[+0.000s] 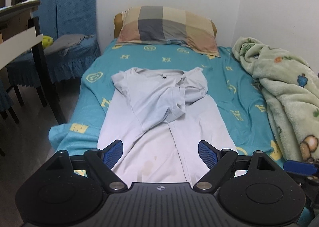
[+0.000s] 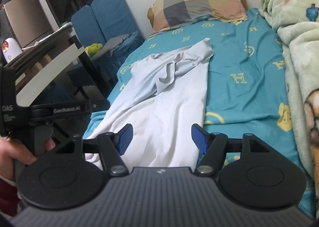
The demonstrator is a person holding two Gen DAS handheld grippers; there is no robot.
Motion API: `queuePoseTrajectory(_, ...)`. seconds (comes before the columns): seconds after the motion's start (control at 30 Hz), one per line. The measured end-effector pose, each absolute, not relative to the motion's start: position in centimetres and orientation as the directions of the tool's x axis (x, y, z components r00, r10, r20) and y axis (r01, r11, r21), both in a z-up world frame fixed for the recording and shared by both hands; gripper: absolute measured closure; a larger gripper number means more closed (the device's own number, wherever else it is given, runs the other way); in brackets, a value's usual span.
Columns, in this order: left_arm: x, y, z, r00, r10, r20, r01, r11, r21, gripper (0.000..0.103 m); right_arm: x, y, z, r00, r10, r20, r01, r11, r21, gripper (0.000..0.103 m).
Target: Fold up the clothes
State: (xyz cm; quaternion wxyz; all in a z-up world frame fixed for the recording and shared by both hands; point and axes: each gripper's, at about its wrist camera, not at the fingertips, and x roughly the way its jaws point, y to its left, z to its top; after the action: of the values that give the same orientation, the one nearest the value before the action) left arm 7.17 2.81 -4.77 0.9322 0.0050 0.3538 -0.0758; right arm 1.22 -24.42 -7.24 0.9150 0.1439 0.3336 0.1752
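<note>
Left gripper [image 1: 159,152] over the bed's [image 1: 229,95] near edge, jaws apart, empty. Shirt [image 1: 155,107] flat mid-bed (both sides folded inward), collar toward the pillow [image 1: 169,25]. Right gripper [image 2: 160,139] likewise spread, gripping nothing. Blanket [image 1: 289,91] along right edge.

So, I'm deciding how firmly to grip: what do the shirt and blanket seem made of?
Shirt: looks like thin, smooth matte knit, perhaps cotton jersey; it drapes flat with soft creases. Blanket: looks like thick plush fleece; fuzzy pile, bulky rounded folds.
</note>
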Motion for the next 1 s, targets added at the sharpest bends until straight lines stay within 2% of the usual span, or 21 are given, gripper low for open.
queuePoseTrajectory(0.17, 7.6, 3.0, -5.3, 0.714, -0.115, -0.69, 0.13, 0.991, -0.031, 0.018, 1.2, -24.0, -7.2, 0.698, 0.443, -0.563, -0.247, 0.886, 0.392, 0.036)
queuePoseTrajectory(0.27, 8.1, 3.7, -5.8, 0.669, -0.089, -0.738, 0.1, 0.995, -0.029, 0.017, 1.2, -23.7, -7.4, 0.683, 0.453, -0.573, -0.26, 0.884, 0.389, 0.036)
queuePoseTrajectory(0.37, 9.1, 6.0, -6.3, 0.559, -0.094, -0.824, 0.062, 0.995, -0.072, 0.017, 1.2, -23.7, -7.7, 0.666, 0.463, -0.585, -0.265, 0.88, 0.394, 0.036)
queuePoseTrajectory(0.6, 8.9, 15.1, -7.7, 0.294, 0.055, -0.954, -0.107, 0.994, 0.024, 0.016, 1.7, -24.4, -8.6, 0.627, 0.486, -0.609, -0.245, 0.865, 0.439, 0.036)
queuePoseTrajectory(0.73, 8.0, 19.8, -8.5, 0.131, 0.02, -0.991, -0.246, 0.969, -0.013, 0.016, 2.1, -24.4, -9.1, 0.604, 0.5, -0.621, -0.246, 0.858, 0.451, 0.036)
queuePoseTrajectory(0.87, 8.1, 20.5, -9.1, 0.077, 0.039, -0.996, -0.258, 0.966, 0.018, 0.016, 2.4, -24.4, -9.7, 0.581, 0.511, -0.633, -0.24, 0.851, 0.467, 0.036)
queuePoseTrajectory(0.93, 8.4, 20.0, -9.7, 0.054, 0.027, -0.998, -0.217, 0.976, 0.015, 0.017, 2.5, -24.4, -10.0, 0.571, 0.512, -0.642, -0.236, 0.851, 0.469, 0.036)
queuePoseTrajectory(0.97, 8.6, 19.4, -9.9, 0.038, 0.042, -0.998, -0.201, 0.979, 0.034, 0.021, 2.6, -24.4, -10.1, 0.565, 0.513, -0.646, -0.235, 0.851, 0.47, 0.036)
queuePoseTrajectory(1.0, 8.8, 18.9, -10.2, 0.021, 0.054, -0.998, -0.189, 0.981, 0.049, 0.029, 2.7, -24.3, -10.3, 0.559, 0.513, -0.651, -0.234, 0.851, 0.47, 0.036)
